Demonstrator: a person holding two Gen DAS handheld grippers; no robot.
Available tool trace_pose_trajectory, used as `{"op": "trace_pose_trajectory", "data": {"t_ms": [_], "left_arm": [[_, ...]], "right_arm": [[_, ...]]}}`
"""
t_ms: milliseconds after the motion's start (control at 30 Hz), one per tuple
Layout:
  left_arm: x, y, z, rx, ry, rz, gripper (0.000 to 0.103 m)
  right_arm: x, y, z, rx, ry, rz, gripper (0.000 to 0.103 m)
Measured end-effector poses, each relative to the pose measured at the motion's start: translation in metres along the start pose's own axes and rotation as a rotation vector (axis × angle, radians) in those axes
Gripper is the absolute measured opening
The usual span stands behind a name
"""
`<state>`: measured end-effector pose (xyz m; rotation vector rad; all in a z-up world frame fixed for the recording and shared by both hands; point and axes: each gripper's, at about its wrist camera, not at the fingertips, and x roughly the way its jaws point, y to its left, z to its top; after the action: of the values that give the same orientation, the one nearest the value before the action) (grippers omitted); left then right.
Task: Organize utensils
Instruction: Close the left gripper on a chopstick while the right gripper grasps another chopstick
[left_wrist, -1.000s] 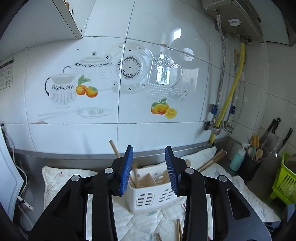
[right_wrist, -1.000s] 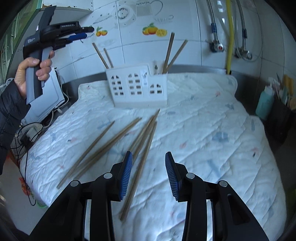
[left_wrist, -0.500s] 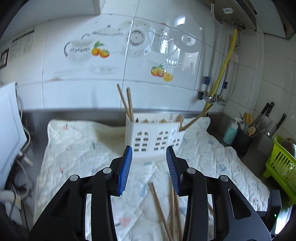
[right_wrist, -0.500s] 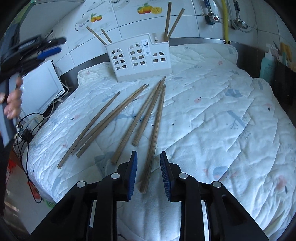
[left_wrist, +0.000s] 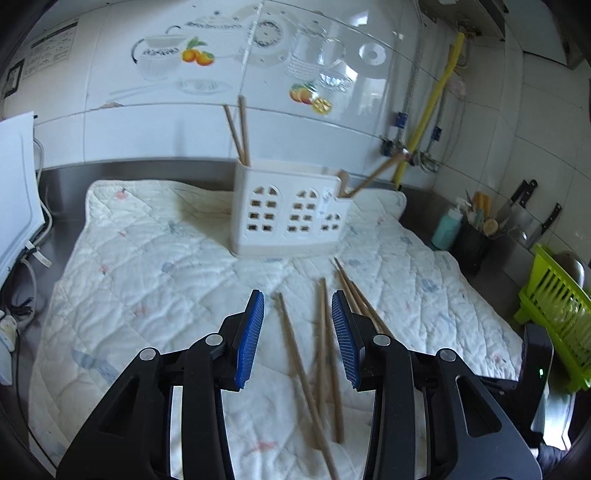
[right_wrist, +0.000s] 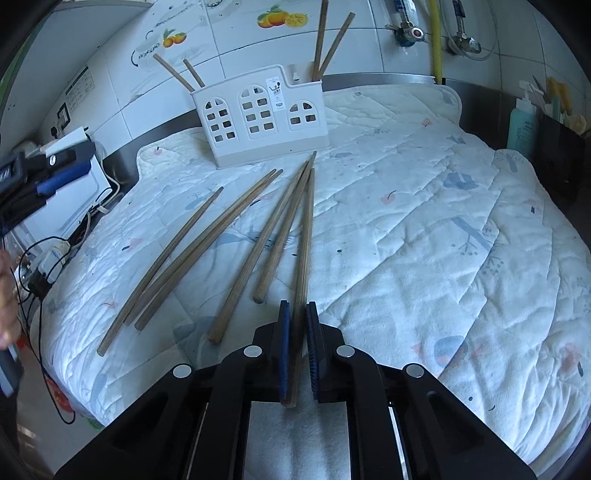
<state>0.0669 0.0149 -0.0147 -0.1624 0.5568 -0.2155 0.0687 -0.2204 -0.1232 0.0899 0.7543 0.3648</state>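
A white plastic utensil holder stands upright on the quilted cloth near the back wall, with chopsticks sticking out at both ends; it also shows in the left wrist view. Several long wooden chopsticks lie loose on the cloth in front of it. My right gripper is shut on the near end of one chopstick, which still rests on the cloth. My left gripper is open and empty, above loose chopsticks in the left wrist view.
The white quilted cloth covers the counter. A teal bottle and a dark utensil pot stand at the right. A green rack sits at the right edge. A white appliance and cables lie left.
My right gripper has moved down and forward and closed on one chopstick. My left gripper has tilted down from the wall toward the cloth and stays open.
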Motion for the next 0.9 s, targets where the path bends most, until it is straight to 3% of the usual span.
{"op": "trace_pose_trajectory", "data": {"t_ms": [467,767,900], "left_arm": [[-0.001,-0.019,-0.079,0.036,0.154,0.006,0.038],[0.007,-0.02,-0.109,0.027,0.177,0.022,0.019],[0.009,-0.021,-0.11,0.035,0.166,0.035,0.018]], "right_arm": [[-0.017,-0.007,0.001,-0.008,-0.04,-0.017,0.007],[-0.017,-0.003,-0.003,-0.009,-0.03,-0.012,0.007],[-0.018,-0.004,-0.003,-0.005,-0.033,-0.012,0.007]]}}
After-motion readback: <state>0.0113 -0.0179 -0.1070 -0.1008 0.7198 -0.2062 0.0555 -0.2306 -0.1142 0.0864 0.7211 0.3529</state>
